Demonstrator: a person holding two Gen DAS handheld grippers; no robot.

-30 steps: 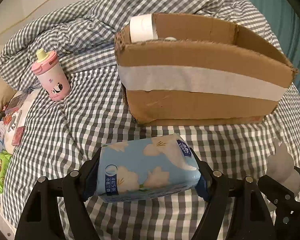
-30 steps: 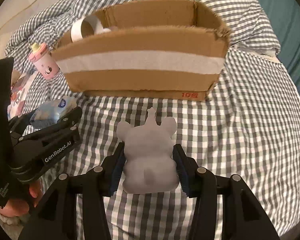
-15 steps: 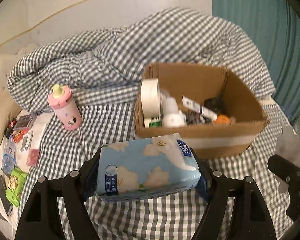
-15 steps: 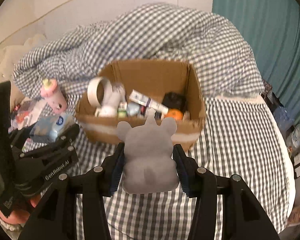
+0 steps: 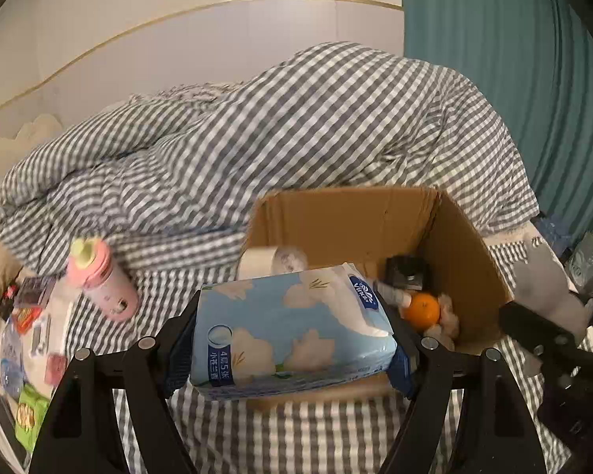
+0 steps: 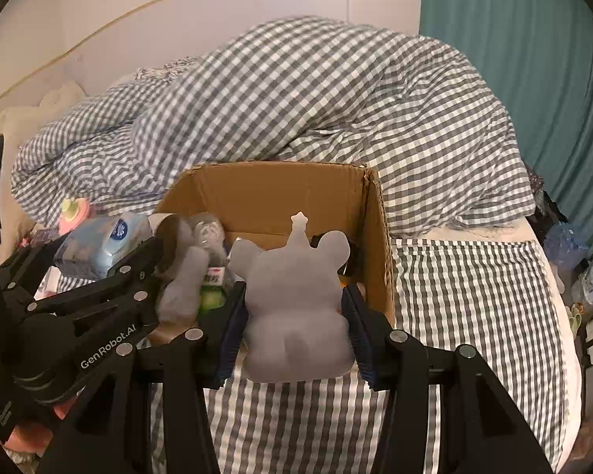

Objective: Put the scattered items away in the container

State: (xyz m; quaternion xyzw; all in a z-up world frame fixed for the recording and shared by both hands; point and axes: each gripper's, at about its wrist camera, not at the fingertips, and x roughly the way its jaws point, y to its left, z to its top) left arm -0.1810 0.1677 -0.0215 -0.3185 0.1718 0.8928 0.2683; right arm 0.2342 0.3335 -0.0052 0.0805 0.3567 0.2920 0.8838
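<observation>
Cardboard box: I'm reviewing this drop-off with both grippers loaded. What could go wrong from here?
1. The left gripper and right gripper are close together at the cardboard box; they may collide.
2. The tissue pack is wide and the left side holds a tape roll, so it may catch.
3. The grey plush toy sits near the rim and could fall outside.

I'm working in a bedroom at home. Under me is a bed (image 6: 474, 276) with a grey-and-white checked sheet, and a rumpled duvet (image 6: 316, 98) in the same check is heaped against the pale wall (image 5: 178, 39). A teal curtain (image 6: 533, 59) hangs on the right. A pink baby bottle (image 5: 99, 280) lies on the bed.
</observation>
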